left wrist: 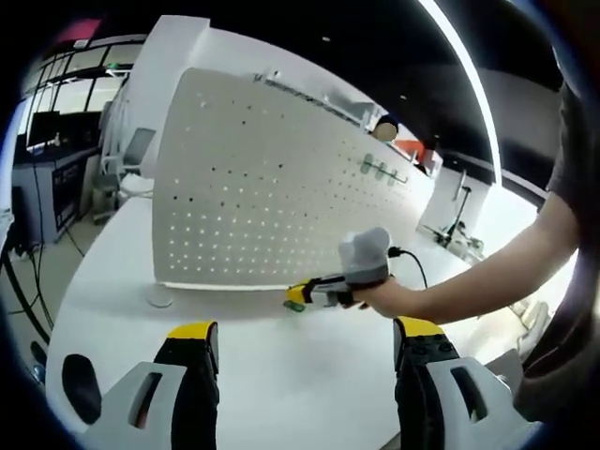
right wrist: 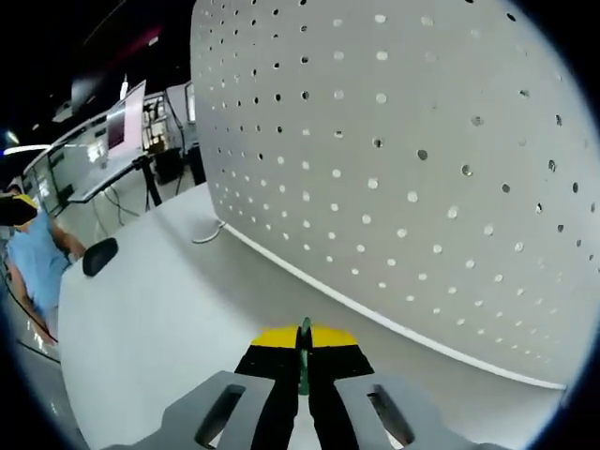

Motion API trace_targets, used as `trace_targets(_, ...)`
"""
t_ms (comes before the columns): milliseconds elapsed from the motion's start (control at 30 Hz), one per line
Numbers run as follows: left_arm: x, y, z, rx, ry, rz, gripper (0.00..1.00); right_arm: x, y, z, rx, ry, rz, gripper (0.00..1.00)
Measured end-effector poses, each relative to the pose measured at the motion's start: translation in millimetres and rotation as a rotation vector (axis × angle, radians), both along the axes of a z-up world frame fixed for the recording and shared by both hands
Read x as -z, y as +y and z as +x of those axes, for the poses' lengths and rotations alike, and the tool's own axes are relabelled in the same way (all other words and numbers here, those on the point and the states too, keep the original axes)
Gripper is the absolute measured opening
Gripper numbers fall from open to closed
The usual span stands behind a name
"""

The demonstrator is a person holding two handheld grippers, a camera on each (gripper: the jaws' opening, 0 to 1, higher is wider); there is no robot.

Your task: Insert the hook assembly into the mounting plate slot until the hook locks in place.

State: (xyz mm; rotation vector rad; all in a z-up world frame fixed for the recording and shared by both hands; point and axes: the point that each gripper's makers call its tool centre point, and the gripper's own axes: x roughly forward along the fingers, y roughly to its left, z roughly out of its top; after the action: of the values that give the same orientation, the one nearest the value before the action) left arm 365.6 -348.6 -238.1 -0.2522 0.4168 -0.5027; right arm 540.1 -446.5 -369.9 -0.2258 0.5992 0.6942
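right tool (right wrist: 303, 349) pinching green hook (right wrist: 304, 361) near white pegboard (right wrist: 403, 169), left tool (left wrist: 302, 339) spread wide

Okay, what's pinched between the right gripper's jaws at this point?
A thin green piece stands edge-on between the closed yellow-tipped jaws of the right gripper, pointing at the pegboard. Its shape stays hidden by the jaws.

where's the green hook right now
The green hook is pinched between the right gripper jaws, low and centre in the right gripper view, just above the white table near the pegboard's bottom edge.
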Motion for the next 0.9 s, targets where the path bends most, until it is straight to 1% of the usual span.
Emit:
trace_targets(33,-1.8,-1,-0.5,0.002,-0.003,-0.002,0.78,-4.2,0,-1,0.002,-0.006,0.006,0.00)
trace_targets(233,-9.1,-6,-3.5,0.009,-0.017,0.002,0.78,-14.8,-1,-9,-0.006,-0.006,0.016,0.00)
trace_targets(467,-18.8,-12,-7.3,0.018,-0.034,0.002,0.77,-33.9,-8,-22,-0.023,-0.019,0.038,0.00)
trace_targets(567,-24.6,-17,-8.2,0.027,-0.044,0.003,0.77,-45.6,-11,-30,-0.026,-0.022,0.059,0.00)
trace_targets(600,-26.0,-18,-8.2,0.028,-0.048,0.005,0.77,-51.7,-9,-33,-0.028,-0.032,0.077,0.00)
trace_targets(633,-26.9,-19,-7.7,0.030,-0.053,0.005,0.77,-57.7,-6,-39,-0.067,-0.053,0.065,0.00)
trace_targets(667,-27.9,-20,-7.8,0.030,-0.054,0.003,0.77,-61.9,-5,-42,-0.081,-0.072,0.051,0.00)
trace_targets(700,-28.9,-22,-8.0,0.032,-0.052,0.001,0.77,-67.7,-3,-46,-0.077,-0.073,0.076,0.00)
trace_targets(767,-30.9,-25,-8.8,0.033,-0.054,0.004,0.77,-78.7,-1,-55,-0.093,-0.087,0.085,0.00)
trace_targets(800,-31.5,-27,-9.6,0.036,-0.052,0.008,0.77,-88.1,2,-60,-0.105,-0.108,0.100,0.00)
trace_targets(833,-32.3,-28,-10.1,0.037,-0.054,0.009,0.76,-93.7,3,-65,-0.115,-0.120,0.108,0.00)
trace_targets(867,-34.0,-31,-10.9,0.041,-0.056,0.003,0.76,-101.7,5,-72,-0.133,-0.152,0.108,0.00)
trace_targets(900,-34.6,-32,-11.2,0.042,-0.057,0.001,0.76,-102.9,6,-77,-0.152,-0.157,0.097,0.00)
